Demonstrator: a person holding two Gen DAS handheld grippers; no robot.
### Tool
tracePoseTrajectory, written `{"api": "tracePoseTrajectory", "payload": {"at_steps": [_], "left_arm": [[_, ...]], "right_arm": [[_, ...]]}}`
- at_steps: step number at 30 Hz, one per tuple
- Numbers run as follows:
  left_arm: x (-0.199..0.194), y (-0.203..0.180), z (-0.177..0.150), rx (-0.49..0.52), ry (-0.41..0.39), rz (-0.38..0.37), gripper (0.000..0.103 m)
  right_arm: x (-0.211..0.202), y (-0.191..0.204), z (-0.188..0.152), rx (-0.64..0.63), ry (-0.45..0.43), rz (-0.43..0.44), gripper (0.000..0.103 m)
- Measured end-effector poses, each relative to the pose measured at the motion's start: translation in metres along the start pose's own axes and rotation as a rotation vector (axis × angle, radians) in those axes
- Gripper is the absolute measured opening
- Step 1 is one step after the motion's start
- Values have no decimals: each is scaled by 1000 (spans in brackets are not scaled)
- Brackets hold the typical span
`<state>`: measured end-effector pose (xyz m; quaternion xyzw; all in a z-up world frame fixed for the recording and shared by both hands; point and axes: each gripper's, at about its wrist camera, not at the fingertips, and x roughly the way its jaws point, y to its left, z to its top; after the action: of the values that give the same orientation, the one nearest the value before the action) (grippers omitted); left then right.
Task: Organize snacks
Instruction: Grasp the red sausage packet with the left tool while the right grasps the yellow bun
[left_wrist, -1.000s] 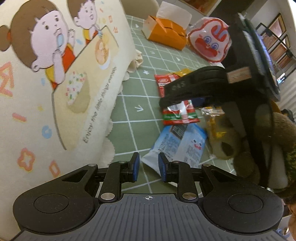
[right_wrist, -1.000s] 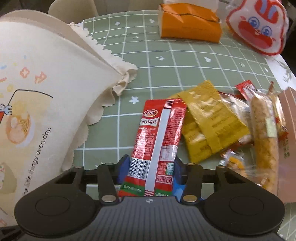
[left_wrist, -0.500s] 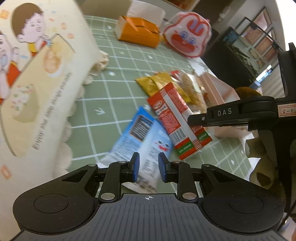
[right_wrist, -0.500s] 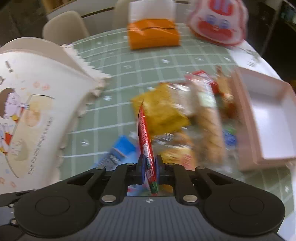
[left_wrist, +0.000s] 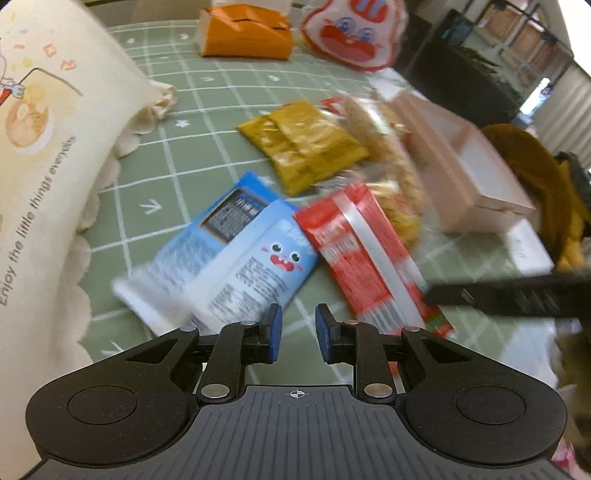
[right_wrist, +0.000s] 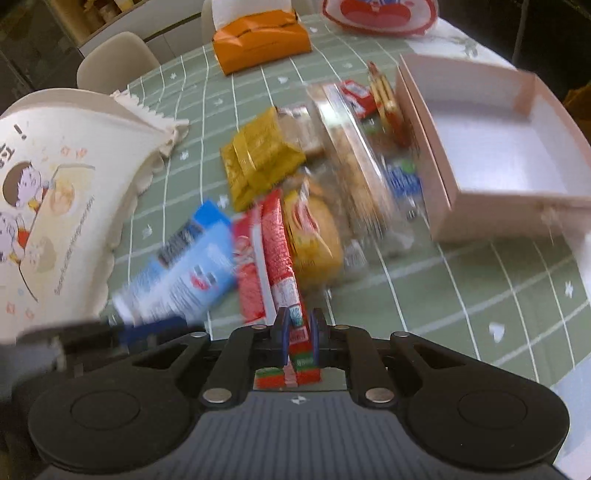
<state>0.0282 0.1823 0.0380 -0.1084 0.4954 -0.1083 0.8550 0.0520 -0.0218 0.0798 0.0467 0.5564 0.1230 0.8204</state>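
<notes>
Left: a cream printed fabric bag (right_wrist: 55, 192) lies on the green grid tablecloth (right_wrist: 480, 295), its scalloped edge towards the pile. Beside it, a blue snack packet (left_wrist: 236, 254) rests flat on the cloth. The left gripper (left_wrist: 297, 326) hovers just above the near end of this packet, its jaws only narrowly parted, with nothing between the pads.

Centre: the right gripper (right_wrist: 297, 334) is clamped on 1 end of a red snack packet (right_wrist: 280, 254), which hangs edge-on from the pads above the pile. Behind it lie a yellow packet (right_wrist: 258, 155), a bun in clear wrap (right_wrist: 317, 236), a long wrapped biscuit roll (right_wrist: 354, 155) and several smaller items, blurred and hard to name.

Right: a pink box (right_wrist: 436, 155) stands open just beside the pile; its visible interior holds no snack.

Judged progress: early. 1 packet is lifted but not yet placed; if the box is the destination, every other snack remains to be moved.
</notes>
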Motion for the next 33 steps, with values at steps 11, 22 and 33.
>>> {"api": "tracePoseTrajectory", "payload": {"at_steps": [11, 22, 33], "left_arm": [[-15, 33, 24, -133, -43, 80, 22], [-12, 5, -6, -149, 32, 11, 23], [4, -17, 6, -101, 33, -15, 27]], "right_arm": [[18, 12, -21, 45, 41, 171, 13], [38, 29, 24, -261, -148, -148, 78], [11, -1, -36, -87, -89, -35, 54]]}}
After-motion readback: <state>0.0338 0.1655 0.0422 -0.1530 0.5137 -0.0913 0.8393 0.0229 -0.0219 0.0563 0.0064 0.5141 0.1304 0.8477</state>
